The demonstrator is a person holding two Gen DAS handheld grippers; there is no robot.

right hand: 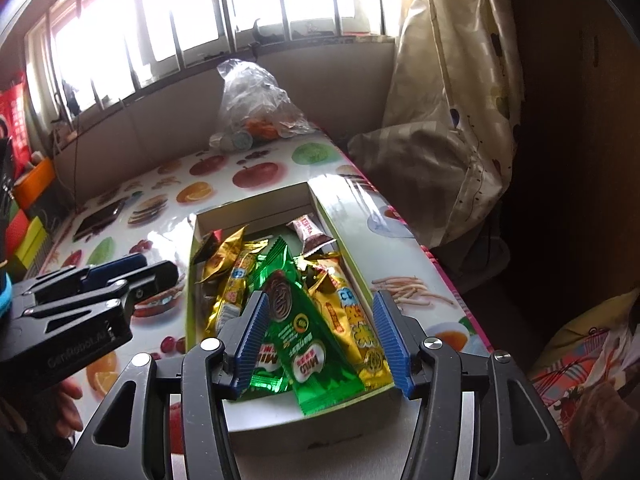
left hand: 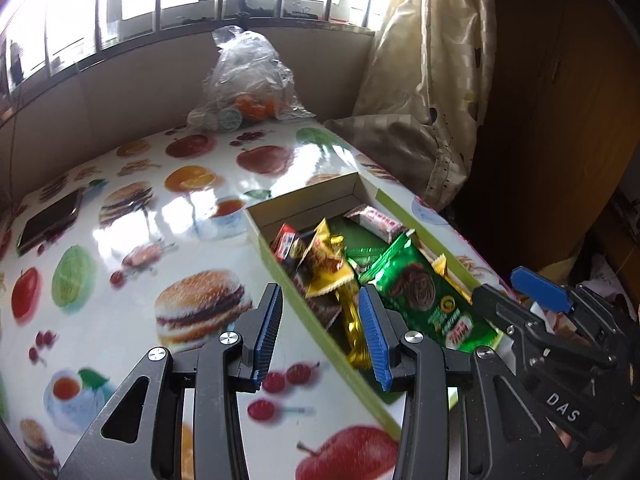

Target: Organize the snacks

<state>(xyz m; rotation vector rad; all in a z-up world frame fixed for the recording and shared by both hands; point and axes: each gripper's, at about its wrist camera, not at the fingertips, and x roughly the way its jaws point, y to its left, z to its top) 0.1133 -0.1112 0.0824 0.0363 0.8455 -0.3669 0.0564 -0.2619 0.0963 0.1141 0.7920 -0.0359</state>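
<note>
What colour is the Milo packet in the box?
Green packet, clearest in the right wrist view.

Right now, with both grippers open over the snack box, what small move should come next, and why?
Probably lower the right gripper and close it on the green Milo packet. Its open jaws already straddle that packet, which lies on top of the pile in the box.

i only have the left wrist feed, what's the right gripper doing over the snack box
Observer: The right gripper is open, straddling a green Milo packet in the box.
Operator: holding it?
Observer: No, its fingers stand apart from the packet.
Operator: what's beside that packet on the right
Observer: A yellow snack packet along the box's right wall.
</note>
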